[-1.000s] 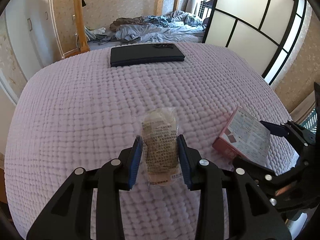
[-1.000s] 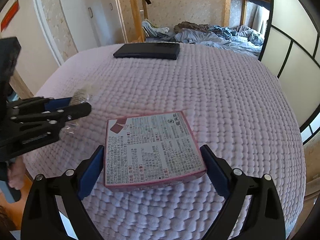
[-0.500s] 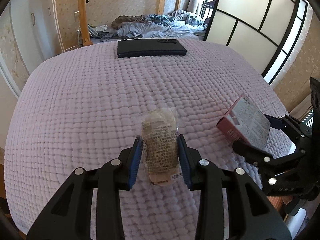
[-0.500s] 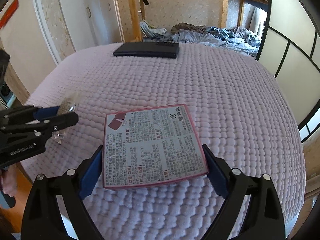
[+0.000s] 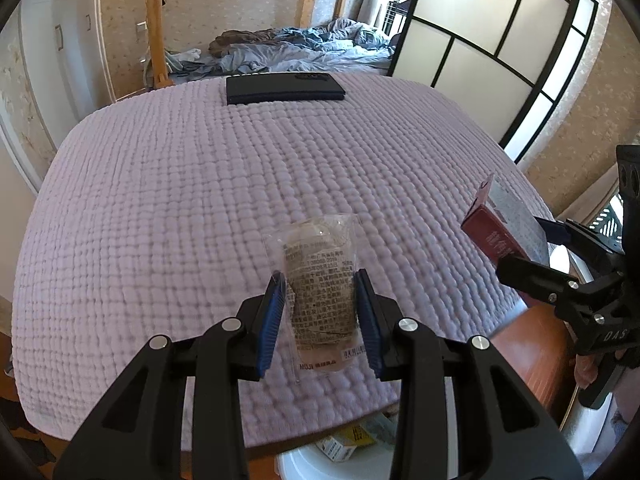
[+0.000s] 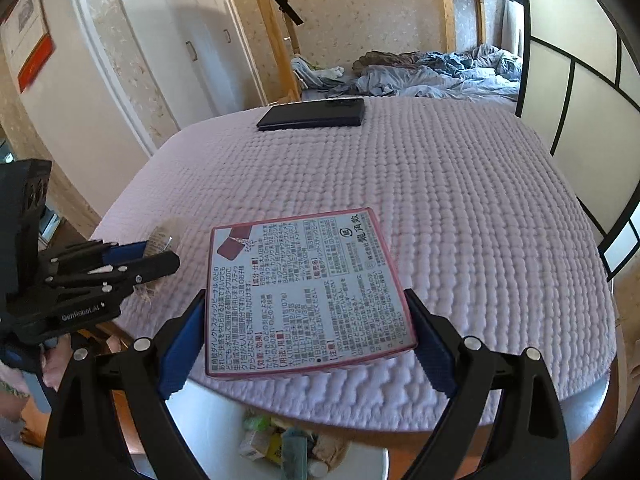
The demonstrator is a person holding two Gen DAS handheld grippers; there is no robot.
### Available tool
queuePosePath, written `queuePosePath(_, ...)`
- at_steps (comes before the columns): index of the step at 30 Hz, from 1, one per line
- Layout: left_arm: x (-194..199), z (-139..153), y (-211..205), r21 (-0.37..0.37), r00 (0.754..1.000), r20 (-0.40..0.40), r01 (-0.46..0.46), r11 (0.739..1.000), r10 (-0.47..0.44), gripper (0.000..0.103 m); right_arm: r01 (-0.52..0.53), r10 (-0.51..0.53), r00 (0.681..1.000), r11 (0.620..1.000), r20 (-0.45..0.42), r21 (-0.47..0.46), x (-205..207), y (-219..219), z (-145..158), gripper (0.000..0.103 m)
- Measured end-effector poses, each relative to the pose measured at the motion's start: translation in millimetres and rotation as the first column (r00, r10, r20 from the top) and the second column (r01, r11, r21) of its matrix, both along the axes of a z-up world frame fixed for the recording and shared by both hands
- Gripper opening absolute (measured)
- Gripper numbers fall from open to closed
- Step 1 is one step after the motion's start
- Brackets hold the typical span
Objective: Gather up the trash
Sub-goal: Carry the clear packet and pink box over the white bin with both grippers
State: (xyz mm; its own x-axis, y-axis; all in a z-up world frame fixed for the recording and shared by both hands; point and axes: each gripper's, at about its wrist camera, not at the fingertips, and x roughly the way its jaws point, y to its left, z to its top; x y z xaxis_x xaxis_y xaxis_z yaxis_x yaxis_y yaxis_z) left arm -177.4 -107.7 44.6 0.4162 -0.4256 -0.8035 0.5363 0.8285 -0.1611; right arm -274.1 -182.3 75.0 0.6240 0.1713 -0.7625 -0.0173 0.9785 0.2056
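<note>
both grippers are loaded and held out over the near edge of the table, which is covered in a pale lilac quilted cloth. the left gripper has its jaws closed on a clear plastic snack packet with something brown inside and a printed label; the jaws pinch it across its lower middle, and its top sticks up free. the right gripper has its jaws spread wide and clamped on the two side edges of a flat pink-edged cardboard box, printed face up and tilted a little.

below the table edge, between the two grippers, sits a white bin with some wrappers and small cartons already in it. i'd judge both pieces are about to be dropped there.

the packet looks light, crinkly and slippery, so a grip across its filled middle seems safer than on the thin sealed rim, where the film could slide out. the box looks light too, stiff along its edges but probably hollow, so a hard squeeze could buckle it; the edge hold suits it.

at the far side of the table lies a dark flat case, well apart from all this and not obviously trash.
</note>
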Motion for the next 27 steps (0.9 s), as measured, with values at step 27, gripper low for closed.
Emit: queuePosePath(27, -80.3, 3.7, 23.8, 0.018, 0.981, -0.055, 0.185, 0.983, -0.183, 0.038, -0.193, 0.199, 0.976, 0.978, -0.091, 0.074, -79.6, 30.4, -6.1, 0.090)
